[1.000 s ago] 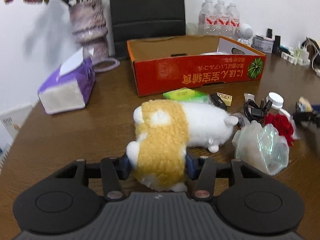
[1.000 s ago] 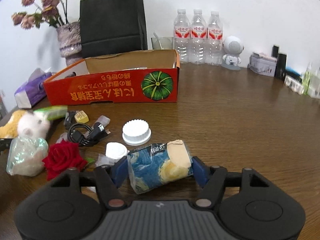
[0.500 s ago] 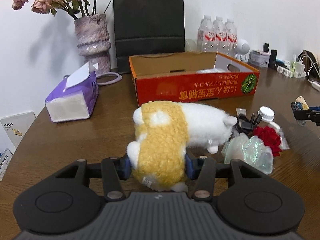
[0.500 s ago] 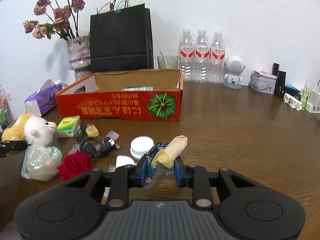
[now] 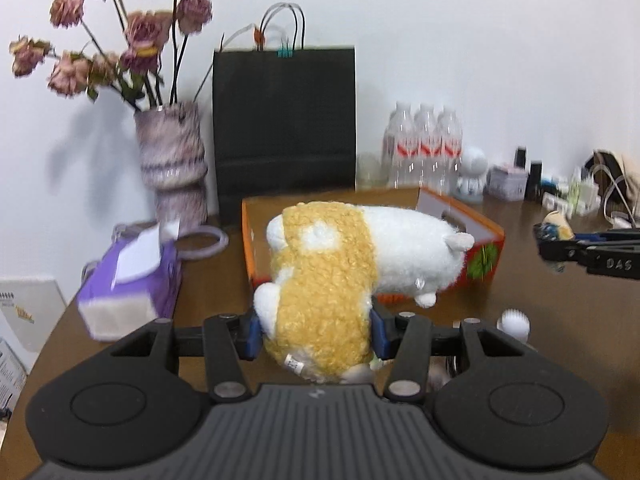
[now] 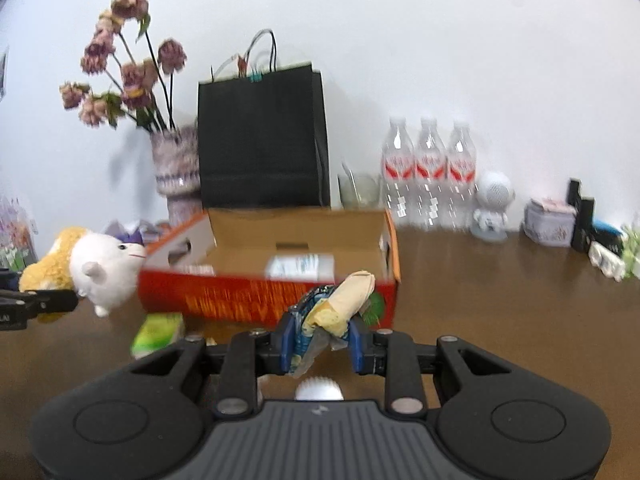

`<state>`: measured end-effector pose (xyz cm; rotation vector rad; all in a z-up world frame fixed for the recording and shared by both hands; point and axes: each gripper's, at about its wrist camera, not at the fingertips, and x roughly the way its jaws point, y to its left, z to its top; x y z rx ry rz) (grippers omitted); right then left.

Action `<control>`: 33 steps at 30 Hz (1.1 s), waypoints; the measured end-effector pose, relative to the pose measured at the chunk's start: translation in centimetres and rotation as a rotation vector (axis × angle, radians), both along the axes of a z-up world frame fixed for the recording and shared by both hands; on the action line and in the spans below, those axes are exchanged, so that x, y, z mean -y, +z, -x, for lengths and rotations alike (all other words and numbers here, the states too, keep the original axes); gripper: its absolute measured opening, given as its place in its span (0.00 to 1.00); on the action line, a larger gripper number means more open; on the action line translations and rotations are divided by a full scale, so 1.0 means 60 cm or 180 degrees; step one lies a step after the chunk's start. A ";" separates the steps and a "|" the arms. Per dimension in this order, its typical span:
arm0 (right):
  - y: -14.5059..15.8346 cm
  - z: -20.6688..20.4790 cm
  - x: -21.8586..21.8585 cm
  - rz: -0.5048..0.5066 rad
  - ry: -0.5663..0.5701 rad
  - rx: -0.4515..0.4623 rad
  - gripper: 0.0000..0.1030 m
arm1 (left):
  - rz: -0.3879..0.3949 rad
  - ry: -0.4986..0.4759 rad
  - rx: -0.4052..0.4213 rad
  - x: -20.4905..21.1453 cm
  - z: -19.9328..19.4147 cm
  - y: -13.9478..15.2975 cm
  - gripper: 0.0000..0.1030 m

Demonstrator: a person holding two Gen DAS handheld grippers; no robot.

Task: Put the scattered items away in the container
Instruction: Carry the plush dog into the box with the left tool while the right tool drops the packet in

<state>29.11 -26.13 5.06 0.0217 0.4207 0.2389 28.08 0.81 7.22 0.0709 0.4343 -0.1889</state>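
My left gripper (image 5: 316, 330) is shut on a yellow and white plush sheep (image 5: 340, 264), held up off the table in front of the orange cardboard box (image 5: 486, 232). My right gripper (image 6: 320, 342) is shut on a blue and yellow snack packet (image 6: 340, 306), raised just before the box (image 6: 260, 300). The box is open on top with a few flat white packs inside. In the right wrist view the plush sheep (image 6: 96, 264) shows at the left. The snack packet (image 5: 554, 230) shows at the right edge of the left wrist view.
On the brown table (image 6: 500, 300) lie a green pack (image 6: 158, 334) and a white cap (image 6: 318, 390). A purple tissue box (image 5: 132, 276), a flower vase (image 5: 170, 164), a black paper bag (image 6: 262, 140) and three water bottles (image 6: 428, 172) stand around and behind the box.
Both grippers have risen with their loads and tipped more level. The right jaws closed tight on the snack packet, crumpling it. The loose items on the table have dropped low in view.
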 end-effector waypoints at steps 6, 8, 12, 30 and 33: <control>0.026 -0.071 -0.026 -0.0047 -0.0055 0.0115 0.25 | -0.0007 0.0109 0.0176 0.023 -0.060 0.016 0.49; 0.030 -0.095 -0.031 -0.0109 -0.0080 0.0136 0.25 | 0.0068 0.0150 0.0183 0.027 -0.083 0.017 0.49; 0.025 -0.143 -0.041 -0.0201 -0.0136 0.0138 0.25 | 0.0189 0.0226 0.0195 0.035 -0.135 0.017 0.49; -0.034 -0.291 -0.059 -0.0161 -0.0063 -0.0263 0.26 | 0.0228 0.0365 -0.0219 0.046 -0.270 -0.045 0.51; -0.033 -0.290 -0.063 -0.0088 -0.0027 -0.0285 0.68 | 0.0340 0.0422 -0.0212 0.039 -0.268 -0.039 0.98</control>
